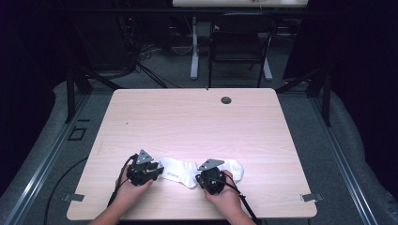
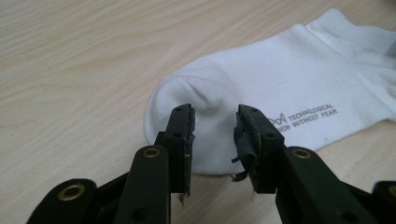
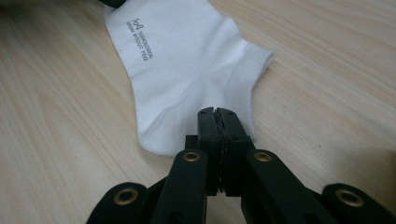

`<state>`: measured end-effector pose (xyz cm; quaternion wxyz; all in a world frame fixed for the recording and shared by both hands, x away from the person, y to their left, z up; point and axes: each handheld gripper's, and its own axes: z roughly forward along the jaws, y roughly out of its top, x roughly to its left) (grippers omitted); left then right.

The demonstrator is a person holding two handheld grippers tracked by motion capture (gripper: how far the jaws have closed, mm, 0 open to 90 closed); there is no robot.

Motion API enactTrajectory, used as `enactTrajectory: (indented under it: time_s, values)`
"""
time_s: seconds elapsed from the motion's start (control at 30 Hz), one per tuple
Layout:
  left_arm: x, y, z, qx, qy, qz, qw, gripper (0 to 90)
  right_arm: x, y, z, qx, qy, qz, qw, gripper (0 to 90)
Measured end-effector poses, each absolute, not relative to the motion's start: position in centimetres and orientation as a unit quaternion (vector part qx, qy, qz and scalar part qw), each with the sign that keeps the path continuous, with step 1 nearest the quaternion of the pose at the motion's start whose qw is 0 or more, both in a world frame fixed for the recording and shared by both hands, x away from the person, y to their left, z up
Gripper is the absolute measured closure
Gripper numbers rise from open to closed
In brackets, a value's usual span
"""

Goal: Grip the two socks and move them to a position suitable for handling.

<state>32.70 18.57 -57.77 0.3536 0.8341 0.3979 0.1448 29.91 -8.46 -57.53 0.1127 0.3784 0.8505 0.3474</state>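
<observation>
A white ankle sock (image 1: 180,171) with small grey lettering lies flat near the front edge of the wooden table (image 1: 197,122). My left gripper (image 1: 158,170) is at its toe end. In the left gripper view the sock (image 2: 280,74) lies under the gripper (image 2: 215,116), whose jaws stand open astride the rounded toe, pads apart from the cloth. My right gripper (image 1: 204,177) is at the ankle end. In the right gripper view its jaws (image 3: 217,112) are shut together on the sock (image 3: 187,70) beside the ribbed cuff, and small creases run toward the tips.
A person's hands (image 1: 225,197) hold both grippers from the front edge. A round dark grommet (image 1: 226,100) sits near the table's far edge. A black chair (image 1: 239,42) and a white table leg (image 1: 194,47) stand beyond. Cables trail off the front.
</observation>
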Motion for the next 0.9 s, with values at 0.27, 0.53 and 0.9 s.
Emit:
enactTrajectory:
  time_s: [0.27,0.53,0.9]
  values:
    - [30.8,17.6,-57.7,0.835,0.397,0.123,0.361,65.2,28.8,-9.7,-57.3,0.382,0.853,0.335,0.115,89.5]
    - [28.8,16.3,-57.8,0.843,0.377,0.114,0.365,64.5,28.2,-11.5,-57.1,0.393,0.854,0.321,0.114,89.5]
    - [27.3,15.7,-57.8,0.846,0.371,0.102,0.37,64.5,27.3,-12.7,-57.2,0.403,0.847,0.329,0.112,89.1]
